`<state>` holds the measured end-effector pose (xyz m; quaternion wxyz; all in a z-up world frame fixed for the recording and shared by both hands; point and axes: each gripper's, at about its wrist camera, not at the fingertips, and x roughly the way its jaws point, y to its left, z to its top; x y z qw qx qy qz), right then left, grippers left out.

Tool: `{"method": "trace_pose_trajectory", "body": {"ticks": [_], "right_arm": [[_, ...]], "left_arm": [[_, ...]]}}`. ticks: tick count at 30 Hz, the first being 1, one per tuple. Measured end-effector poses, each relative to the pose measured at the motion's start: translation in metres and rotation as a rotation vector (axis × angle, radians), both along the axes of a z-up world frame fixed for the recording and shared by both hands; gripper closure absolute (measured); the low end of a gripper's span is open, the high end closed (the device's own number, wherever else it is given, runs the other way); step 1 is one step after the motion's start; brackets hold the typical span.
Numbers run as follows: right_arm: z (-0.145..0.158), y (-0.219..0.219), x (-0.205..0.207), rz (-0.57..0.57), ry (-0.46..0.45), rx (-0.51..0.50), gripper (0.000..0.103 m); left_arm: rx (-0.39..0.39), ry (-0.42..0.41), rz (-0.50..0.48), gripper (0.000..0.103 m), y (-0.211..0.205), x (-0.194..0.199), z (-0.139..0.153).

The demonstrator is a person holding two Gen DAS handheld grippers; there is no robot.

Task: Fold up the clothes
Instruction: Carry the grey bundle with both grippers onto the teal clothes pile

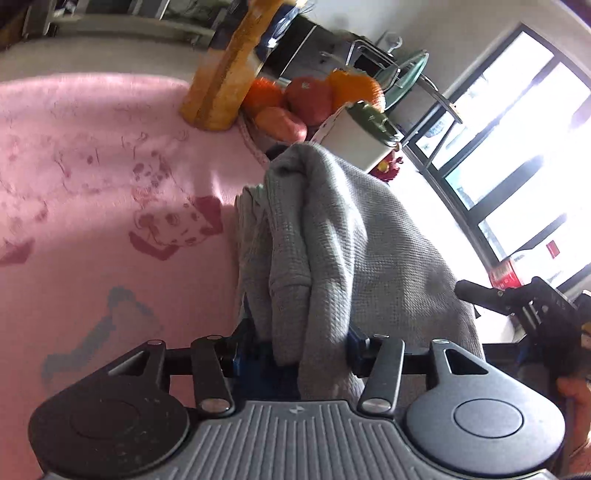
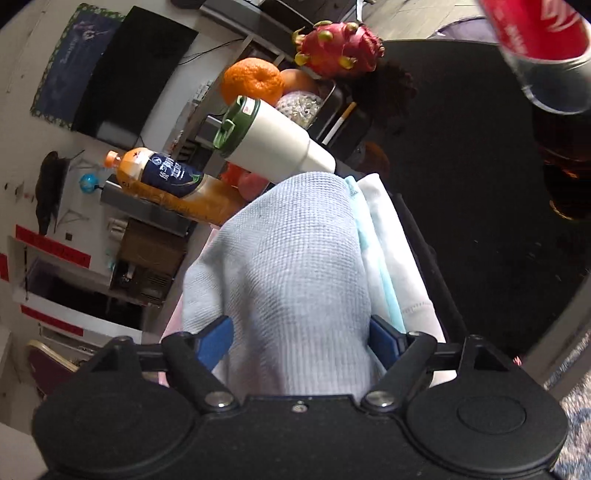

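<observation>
A grey waffle-knit garment (image 1: 351,240) lies bunched in long folds over a pink dog-print blanket (image 1: 92,184). My left gripper (image 1: 303,332) has its blue fingers (image 1: 255,347) pressed against the bundle from both sides; their tips are hidden under the cloth. In the right wrist view the same garment (image 2: 295,240) looks pale blue and domes smoothly on a stack of a light-blue piece (image 2: 376,258) and a white piece (image 2: 402,266). My right gripper (image 2: 299,332) stands wide around it, blue pads (image 2: 218,339) beside the loose cloth. The right gripper (image 1: 532,302) also shows at the left view's right edge.
Just past the cloth stand an orange juice bottle (image 2: 177,184), a white tumbler with a green lid (image 2: 273,140), oranges (image 1: 306,99) and a dragon fruit (image 2: 340,48) in a tray. A red cola bottle (image 2: 535,33) stands on a black surface (image 2: 480,184). Windows (image 1: 517,147) are beyond.
</observation>
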<state>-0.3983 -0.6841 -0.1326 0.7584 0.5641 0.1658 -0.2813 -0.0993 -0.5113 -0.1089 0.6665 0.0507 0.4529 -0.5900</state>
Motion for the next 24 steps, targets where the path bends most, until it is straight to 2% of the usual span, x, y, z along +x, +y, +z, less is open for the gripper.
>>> {"method": "trace_pose_trajectory", "body": {"ticks": [3, 5, 8, 9, 10, 11, 12, 15, 17, 20, 24], "right_arm": [[0.026, 0.02, -0.017, -0.024, 0.025, -0.062, 0.022], [0.044, 0.034, -0.03, -0.041, 0.01, -0.086, 0.022], [0.063, 0.051, -0.028, -0.05, 0.027, -0.176, 0.025], [0.069, 0.055, -0.024, -0.052, 0.04, -0.214, 0.046], [0.073, 0.058, -0.019, -0.053, 0.057, -0.248, 0.08], [0.074, 0.055, -0.011, -0.039, 0.099, -0.26, 0.091], [0.073, 0.053, -0.002, -0.024, 0.14, -0.271, 0.096], [0.06, 0.052, 0.027, 0.053, 0.297, -0.287, 0.096], [0.042, 0.053, 0.045, 0.094, 0.391, -0.28, 0.095], [0.007, 0.056, 0.069, 0.146, 0.486, -0.262, 0.097], [0.017, 0.062, 0.075, 0.15, 0.511, -0.292, 0.096]], "left_arm": [[-0.047, -0.045, -0.053, 0.056, 0.025, -0.007, 0.028], [-0.077, -0.061, -0.09, 0.057, 0.036, -0.015, 0.043], [-0.108, -0.1, -0.135, 0.068, 0.033, -0.034, 0.057], [-0.097, -0.132, -0.156, 0.079, 0.028, -0.042, 0.057], [-0.082, -0.167, -0.178, 0.087, 0.022, -0.051, 0.056], [-0.043, -0.213, -0.203, 0.09, 0.015, -0.058, 0.05], [0.001, -0.261, -0.228, 0.091, 0.008, -0.065, 0.044], [0.157, -0.416, -0.22, 0.094, -0.006, -0.07, 0.009], [0.204, -0.419, -0.182, 0.094, -0.012, -0.06, -0.009], [0.221, -0.407, -0.136, 0.094, -0.018, -0.045, -0.018], [0.212, -0.368, -0.147, 0.09, -0.012, -0.035, -0.006]]}}
